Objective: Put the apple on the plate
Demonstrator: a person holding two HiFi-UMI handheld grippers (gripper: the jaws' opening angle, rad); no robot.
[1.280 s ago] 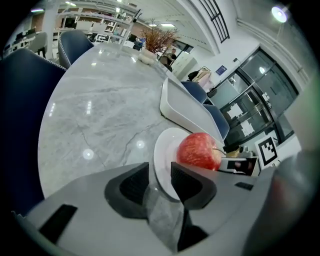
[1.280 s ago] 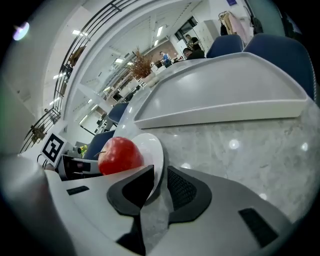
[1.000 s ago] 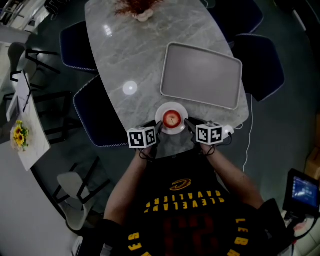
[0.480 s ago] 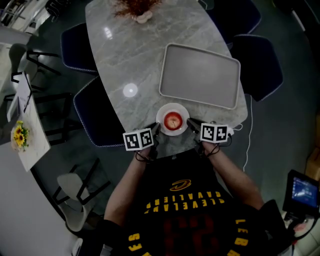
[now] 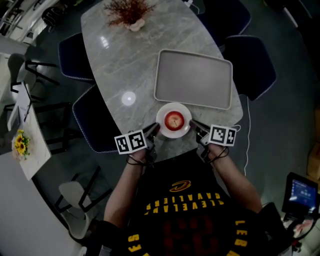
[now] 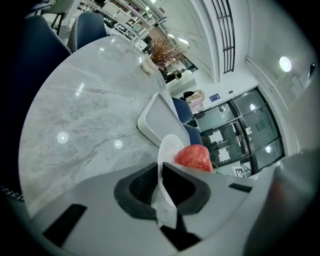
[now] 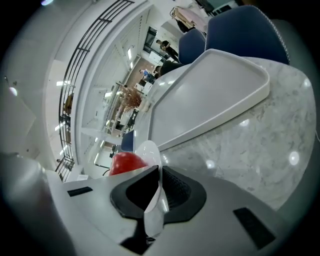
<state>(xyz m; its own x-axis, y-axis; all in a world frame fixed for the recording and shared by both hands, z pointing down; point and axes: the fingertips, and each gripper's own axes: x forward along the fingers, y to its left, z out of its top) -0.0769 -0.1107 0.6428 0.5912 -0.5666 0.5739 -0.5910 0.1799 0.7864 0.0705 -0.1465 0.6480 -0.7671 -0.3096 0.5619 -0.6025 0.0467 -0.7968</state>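
A red apple (image 5: 173, 120) sits on a small white plate (image 5: 173, 105) near the marble table's near end. My left gripper (image 5: 155, 129) holds the plate's left rim and my right gripper (image 5: 194, 124) its right rim. In the left gripper view the rim (image 6: 167, 150) runs between the dark pads, whose jaws are closing on it, with the apple (image 6: 193, 157) just beyond. In the right gripper view the rim (image 7: 147, 150) is pinched between the pads of the right gripper (image 7: 159, 190), and the apple (image 7: 125, 162) shows to its left.
A large grey tray (image 5: 194, 78) lies just beyond the plate. A vase of dried sprigs (image 5: 129, 11) stands at the table's far end. Blue chairs (image 5: 90, 117) ring the marble table (image 5: 125, 65). A cable (image 5: 247, 145) hangs off the right edge.
The left jaws have closed from wide apart onto the plate's rim. Both grippers have rolled, their marker cubes have spread outward, and the plate with the apple has come up off the table.
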